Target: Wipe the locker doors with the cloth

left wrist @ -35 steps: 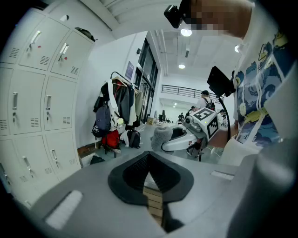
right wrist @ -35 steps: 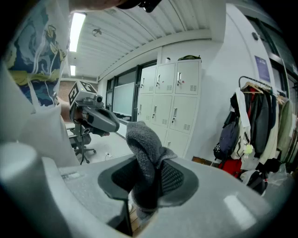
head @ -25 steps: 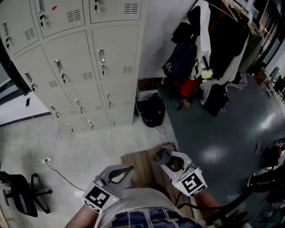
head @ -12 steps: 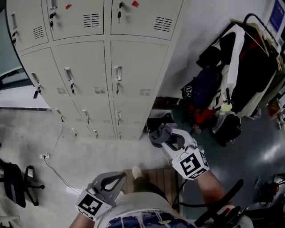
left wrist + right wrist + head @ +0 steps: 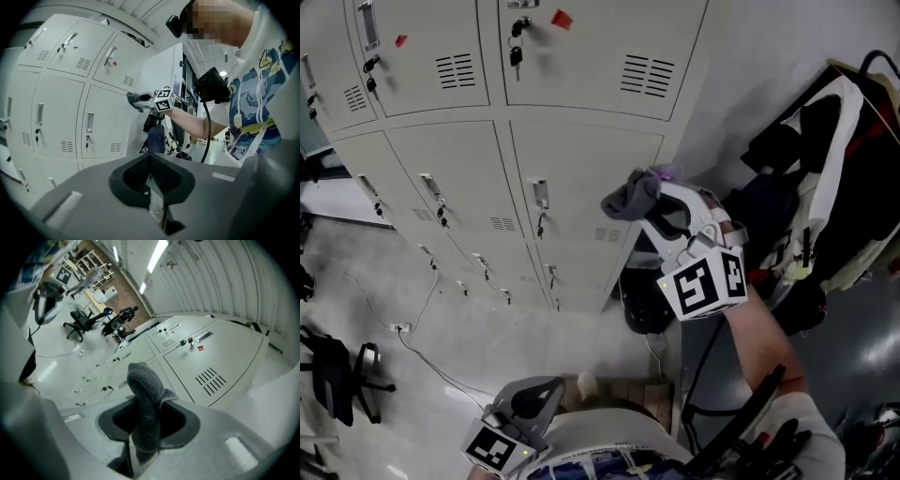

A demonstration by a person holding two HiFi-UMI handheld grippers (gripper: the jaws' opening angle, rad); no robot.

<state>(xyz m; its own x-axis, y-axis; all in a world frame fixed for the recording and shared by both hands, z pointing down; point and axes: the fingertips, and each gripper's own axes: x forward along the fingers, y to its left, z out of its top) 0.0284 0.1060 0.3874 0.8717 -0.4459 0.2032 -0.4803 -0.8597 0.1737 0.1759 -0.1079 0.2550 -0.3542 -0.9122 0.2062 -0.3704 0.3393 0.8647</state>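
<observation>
Raised from waist level over the last second, the right gripper (image 5: 649,199) now stands at centre frame in the head view, with the forearm stretched up and forward toward the lockers. Nearest the camera, at bottom left, the left gripper (image 5: 542,392) hangs by the person's waist, its jaws together on nothing. Higher up, the right gripper's jaws are clamped on the grey cloth (image 5: 628,195). The cloth bunches past the tips and looks just short of the locker door (image 5: 581,178) in the bank's right-hand column; whether it touches cannot be told. Wiping well would likely mean pressing the loose wad flat to the panel and sweeping in overlapping passes, steering round the handle (image 5: 540,195) and hanging keys. Beyond, at right, coats (image 5: 825,141) crowd a rack.
</observation>
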